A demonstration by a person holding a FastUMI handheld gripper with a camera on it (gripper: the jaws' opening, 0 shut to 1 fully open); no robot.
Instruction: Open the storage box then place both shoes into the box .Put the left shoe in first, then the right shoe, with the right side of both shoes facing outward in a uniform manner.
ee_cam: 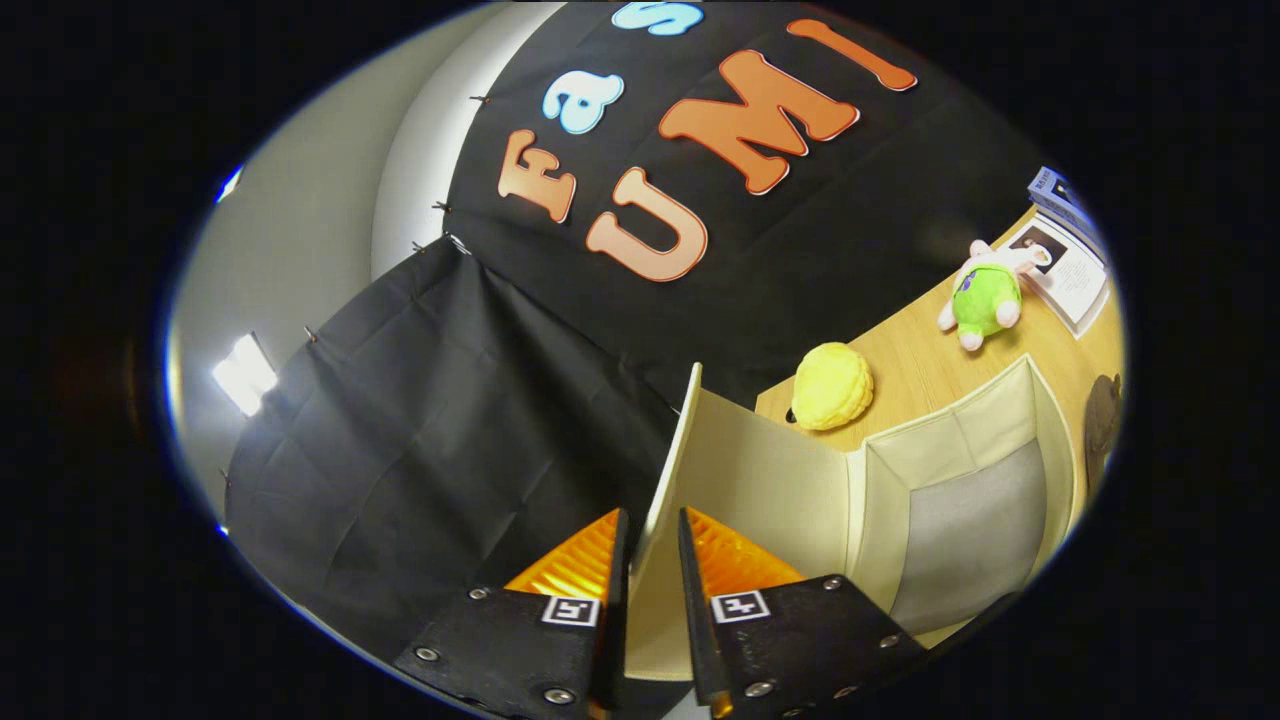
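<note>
Claw [655,560] pinching the thin edge of the lid [745,470], fingers narrowed onto it from either side, the cream flap standing nearly upright between them. Storage box [960,500] lying just beyond and to the right of the fingers, open-mouthed on the desk [915,365], grey floor panel showing inside.

Opening step judged almost complete. For doing it well: keeping the grip low on the flap's edge, swinging along the hinge's own arc rather than pulling straight, easing off only once the flap is leaning past upright and not falling back over the mouth. Dragging the soft box across the desk worth guarding against, light fabric walls probably shifting easily.

Counting: one box, one lid, one claw. One yellow plush [832,385] sitting behind the box, one green plush toy [985,295] farther back, printed sheet [1075,275] beside it. One dark rounded shape [1102,420] past the box's far wall, possibly a shoe, too cut off for telling; second shoe unlocated.
</note>
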